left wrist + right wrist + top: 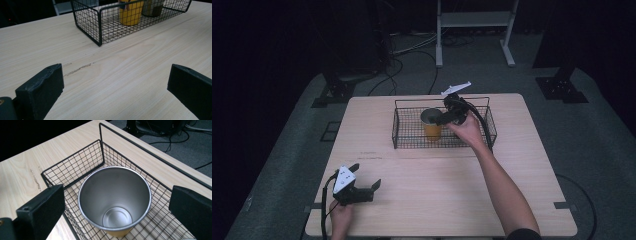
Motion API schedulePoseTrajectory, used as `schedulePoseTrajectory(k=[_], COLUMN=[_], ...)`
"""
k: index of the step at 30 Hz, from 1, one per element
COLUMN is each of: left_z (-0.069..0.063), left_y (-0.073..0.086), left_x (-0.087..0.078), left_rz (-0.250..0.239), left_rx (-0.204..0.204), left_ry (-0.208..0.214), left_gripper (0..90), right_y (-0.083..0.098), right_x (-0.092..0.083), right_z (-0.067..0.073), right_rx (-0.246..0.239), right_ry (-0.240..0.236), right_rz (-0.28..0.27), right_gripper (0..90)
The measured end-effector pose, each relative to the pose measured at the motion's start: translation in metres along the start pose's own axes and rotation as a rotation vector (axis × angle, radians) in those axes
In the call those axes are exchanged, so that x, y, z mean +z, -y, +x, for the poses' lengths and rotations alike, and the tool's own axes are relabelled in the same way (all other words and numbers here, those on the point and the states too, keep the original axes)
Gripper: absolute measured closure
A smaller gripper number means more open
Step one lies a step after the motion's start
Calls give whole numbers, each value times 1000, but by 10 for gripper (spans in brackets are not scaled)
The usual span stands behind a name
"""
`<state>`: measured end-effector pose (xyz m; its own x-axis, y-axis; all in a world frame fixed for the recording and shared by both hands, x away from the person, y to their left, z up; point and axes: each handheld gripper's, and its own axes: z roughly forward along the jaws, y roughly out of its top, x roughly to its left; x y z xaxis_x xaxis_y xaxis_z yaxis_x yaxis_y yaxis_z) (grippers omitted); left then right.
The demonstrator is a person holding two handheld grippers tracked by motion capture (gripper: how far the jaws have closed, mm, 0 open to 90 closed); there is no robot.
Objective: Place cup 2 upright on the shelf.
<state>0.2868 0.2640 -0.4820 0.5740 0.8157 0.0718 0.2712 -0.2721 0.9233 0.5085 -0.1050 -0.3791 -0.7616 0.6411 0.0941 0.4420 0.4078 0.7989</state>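
Observation:
A yellow cup (432,125) with a bare steel inside (115,197) stands upright in a black wire basket (412,142) at the back middle of the wooden table (437,200). My right gripper (438,120) hovers just above the cup, pointing down into it. In the right gripper view its jaws stand wide open, one on each side of the rim, touching nothing (117,195). My left gripper (366,176) rests low near the front left edge, open and empty (115,75). It faces the basket (100,25) and the yellow cup (131,13).
In the left gripper view a duller, greyish cup-like thing (152,7) stands in the basket beside the yellow one. The basket's raised wire rim (75,167) rings the cup. Bare tabletop lies between the basket and the front edge. Cables and frame legs (474,35) are on the floor behind.

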Motion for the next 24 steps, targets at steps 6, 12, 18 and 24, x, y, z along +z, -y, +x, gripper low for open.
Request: schedulePoseTrajectory(k=[6,12,18,24], left_z=[0,-1,0,-1], left_y=[0,0,0,0], left_x=[0,0,0,0], left_rz=[1,2,4,1], left_rx=[2,2,5,6], left_ry=[-4,-3,-3,-3], left_gripper=[0,0,0,0], right_y=[2,8,14,21], right_x=[-16,-32,-44,-51], right_z=[1,-2,-5,-5], right_rx=[-12,-14,-1,-9], right_ry=[11,9,18,20], right_rz=[-5,-22,-31,-26], right_gripper=[0,0,0,0])
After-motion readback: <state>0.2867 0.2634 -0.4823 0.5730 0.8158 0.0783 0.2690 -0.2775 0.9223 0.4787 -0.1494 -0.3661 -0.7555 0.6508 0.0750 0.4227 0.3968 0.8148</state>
